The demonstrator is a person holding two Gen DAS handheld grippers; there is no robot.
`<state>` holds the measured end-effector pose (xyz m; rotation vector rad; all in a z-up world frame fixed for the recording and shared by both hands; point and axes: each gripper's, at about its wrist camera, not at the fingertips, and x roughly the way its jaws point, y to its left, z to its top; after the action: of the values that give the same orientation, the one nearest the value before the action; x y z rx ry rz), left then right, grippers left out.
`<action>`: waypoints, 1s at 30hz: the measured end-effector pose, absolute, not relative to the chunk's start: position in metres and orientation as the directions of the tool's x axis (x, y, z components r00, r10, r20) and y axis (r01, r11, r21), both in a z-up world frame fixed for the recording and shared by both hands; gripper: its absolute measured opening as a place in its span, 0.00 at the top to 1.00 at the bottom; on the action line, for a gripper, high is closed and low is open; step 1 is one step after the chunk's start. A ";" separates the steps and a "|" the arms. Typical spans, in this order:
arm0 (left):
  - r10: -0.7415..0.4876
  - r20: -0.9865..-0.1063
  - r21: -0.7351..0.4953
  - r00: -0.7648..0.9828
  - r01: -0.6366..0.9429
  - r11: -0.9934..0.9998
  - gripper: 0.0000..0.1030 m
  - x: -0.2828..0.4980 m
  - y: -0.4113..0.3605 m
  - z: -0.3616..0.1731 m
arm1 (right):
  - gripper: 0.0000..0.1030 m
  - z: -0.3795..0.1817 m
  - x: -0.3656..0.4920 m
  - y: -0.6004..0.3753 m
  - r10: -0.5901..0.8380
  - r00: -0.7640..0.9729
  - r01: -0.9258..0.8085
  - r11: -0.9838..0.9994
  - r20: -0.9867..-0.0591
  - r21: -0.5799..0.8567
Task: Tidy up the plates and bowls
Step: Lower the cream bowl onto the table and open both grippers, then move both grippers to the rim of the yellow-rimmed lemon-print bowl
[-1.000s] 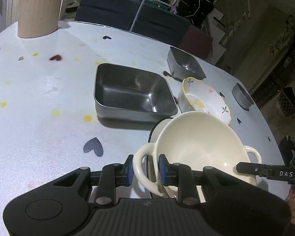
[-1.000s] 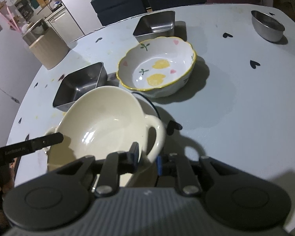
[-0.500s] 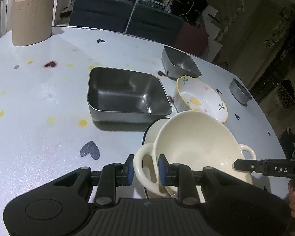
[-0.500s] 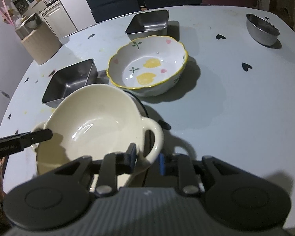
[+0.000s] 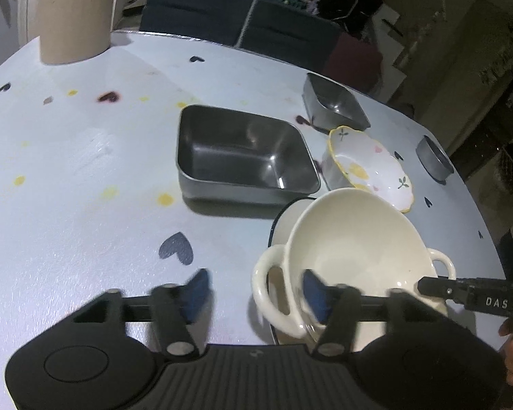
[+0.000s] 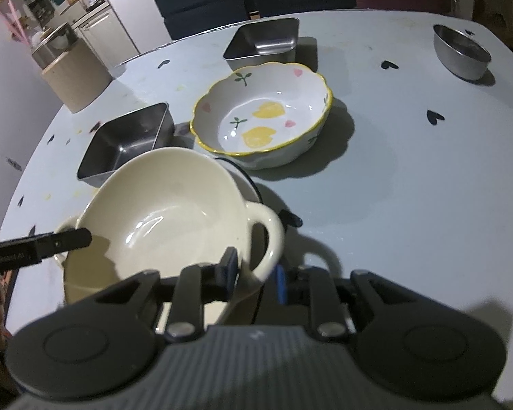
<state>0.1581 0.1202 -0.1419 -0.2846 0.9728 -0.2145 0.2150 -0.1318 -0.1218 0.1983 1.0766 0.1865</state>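
Note:
A cream two-handled bowl (image 5: pixel 352 246) rests inside a dark-rimmed white dish (image 5: pixel 284 212) at the near edge of the table. My left gripper (image 5: pixel 254 290) is opening; its blue pads stand wide apart on either side of the bowl's left handle without pressing it. In the right wrist view, my right gripper (image 6: pixel 254 273) is shut on the right handle of the cream bowl (image 6: pixel 167 218). The dark rim of the dish (image 6: pixel 248 179) peeks out behind it.
Behind the cream bowl sit a large square steel tray (image 5: pixel 242 150) and a scalloped floral bowl (image 6: pixel 263 119). Farther back are a smaller steel tray (image 6: pixel 263 41) and a round steel bowl (image 6: pixel 461 51). A beige canister (image 5: pixel 75 20) stands at the far left edge.
The left gripper's jaws have spread apart and let go of the bowl's left handle. The right gripper keeps its hold on the other handle. The bowl has stayed put.

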 end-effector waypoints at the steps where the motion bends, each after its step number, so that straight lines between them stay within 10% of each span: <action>1: -0.307 -0.780 -0.335 0.546 0.050 0.941 0.25 0.157 0.121 -0.141 | 0.71 -0.121 0.214 -0.131 0.243 0.467 -0.062 0.968 -0.850 0.243; 6: -0.325 -0.773 -0.339 0.545 0.078 0.938 0.05 0.148 0.113 -0.131 | 0.44 -0.118 0.211 -0.132 0.267 0.492 -0.094 0.962 -0.829 0.254; 15: -0.301 -0.730 -0.299 0.614 0.108 0.948 0.00 0.133 0.100 -0.098 | 0.02 -0.104 0.200 -0.133 0.278 0.546 -0.145 0.960 -0.790 0.238; 30: -0.265 -0.565 -0.264 0.781 0.133 0.955 0.00 0.154 0.075 -0.022 | 0.00 -0.044 0.208 -0.175 0.241 0.731 -0.113 0.965 -0.638 0.235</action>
<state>0.1535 0.0747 -0.0217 -0.2149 0.6394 -0.2166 0.2076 -0.1747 -0.0443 0.1853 0.7262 0.1964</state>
